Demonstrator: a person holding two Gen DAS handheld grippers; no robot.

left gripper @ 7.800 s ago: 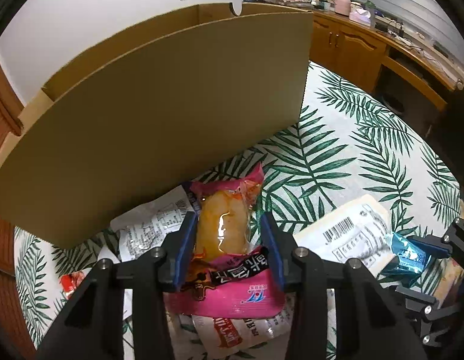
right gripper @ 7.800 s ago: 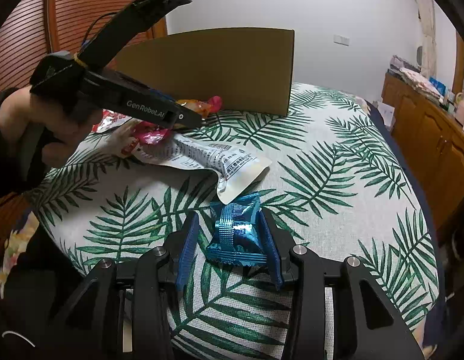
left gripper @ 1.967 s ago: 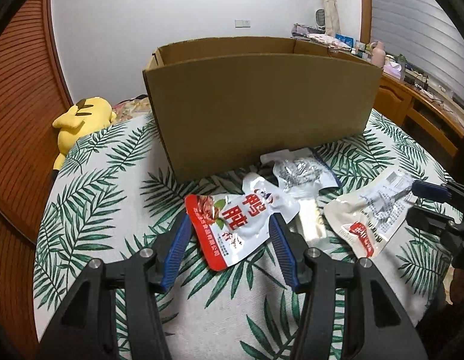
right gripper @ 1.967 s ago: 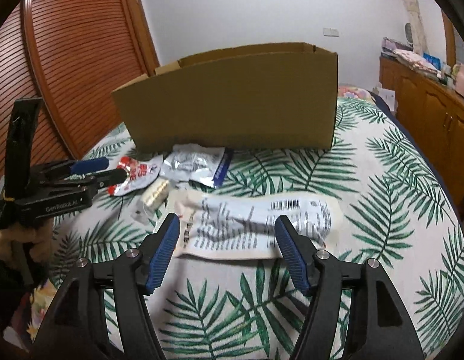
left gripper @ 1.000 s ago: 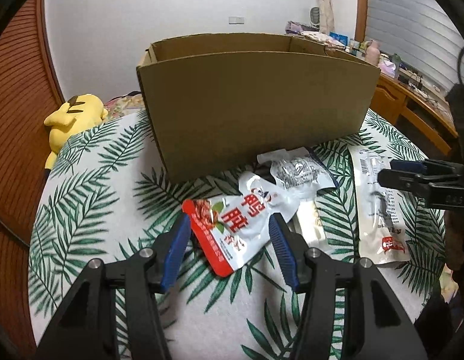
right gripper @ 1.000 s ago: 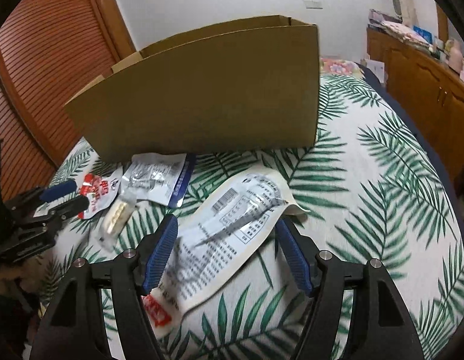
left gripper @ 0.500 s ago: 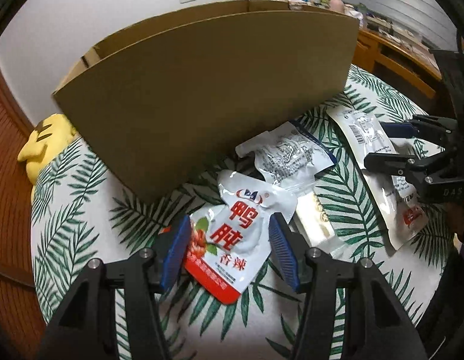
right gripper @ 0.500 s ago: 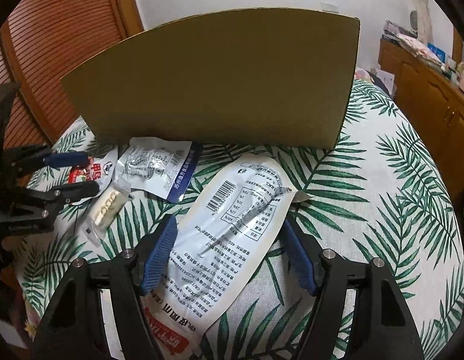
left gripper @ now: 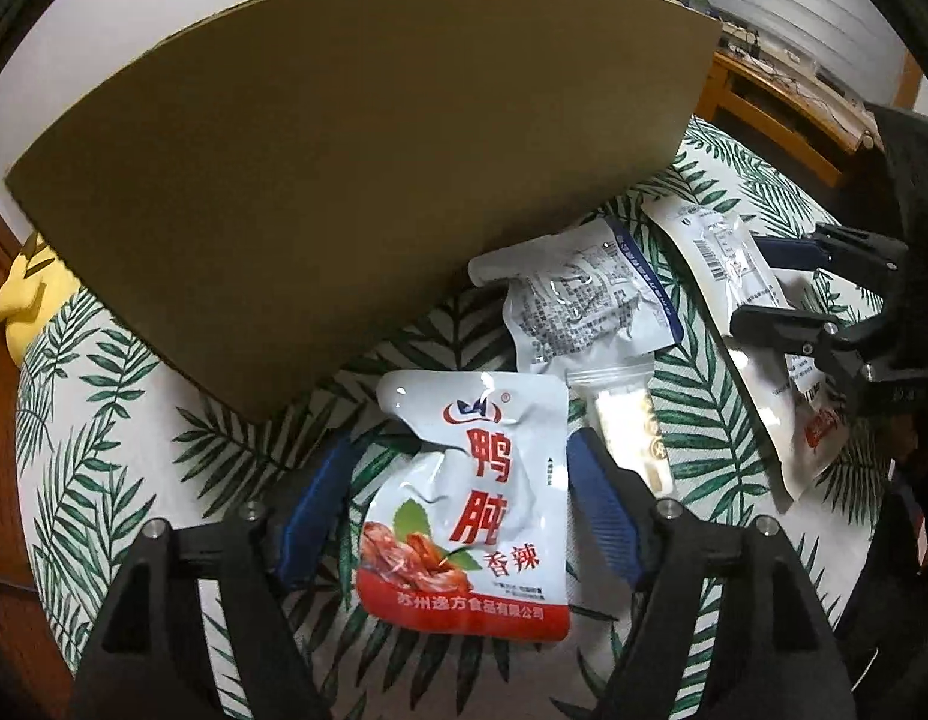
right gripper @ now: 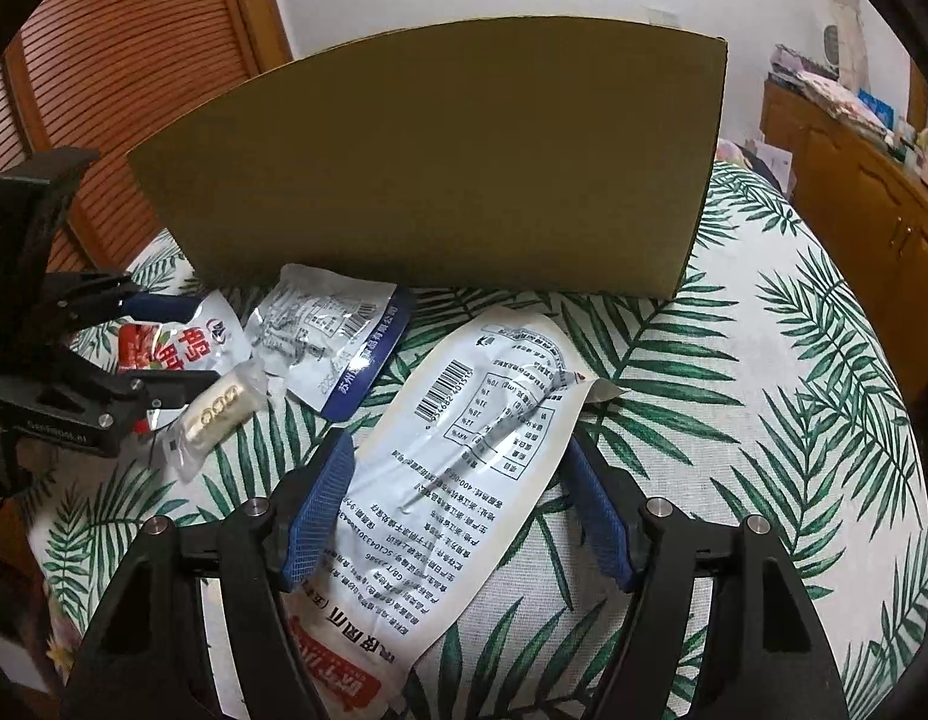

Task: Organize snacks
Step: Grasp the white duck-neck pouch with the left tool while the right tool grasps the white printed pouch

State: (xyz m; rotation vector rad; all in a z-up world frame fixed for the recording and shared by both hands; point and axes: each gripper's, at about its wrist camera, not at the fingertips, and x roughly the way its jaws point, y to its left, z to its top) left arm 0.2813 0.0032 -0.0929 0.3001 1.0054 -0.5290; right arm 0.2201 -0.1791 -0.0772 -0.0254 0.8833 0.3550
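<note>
A white-and-red snack pouch (left gripper: 469, 510) lies flat on the leaf-print cover, in front of the cardboard box (left gripper: 368, 168). My left gripper (left gripper: 459, 443) straddles it; its jaws are opening and the pads stand clear of the pouch's sides. From the right wrist view the left gripper (right gripper: 182, 342) shows at the left edge. A long white pouch (right gripper: 464, 462) with a barcode lies between the fingers of my right gripper (right gripper: 459, 443), which is open around it. The right gripper (left gripper: 757, 288) also shows over that long pouch (left gripper: 727, 264).
A silver pouch with a blue edge (left gripper: 583, 306) and a small clear-wrapped cream bar (left gripper: 625, 426) lie between the two pouches. A yellow plush toy (left gripper: 26, 288) sits at the left. A wooden cabinet (right gripper: 853, 180) and a slatted wooden door (right gripper: 122, 60) flank the bed.
My left gripper came closer and lower over the white-and-red pouch, tilted further down, and its jaws widened. The right gripper has hardly moved around the long pouch.
</note>
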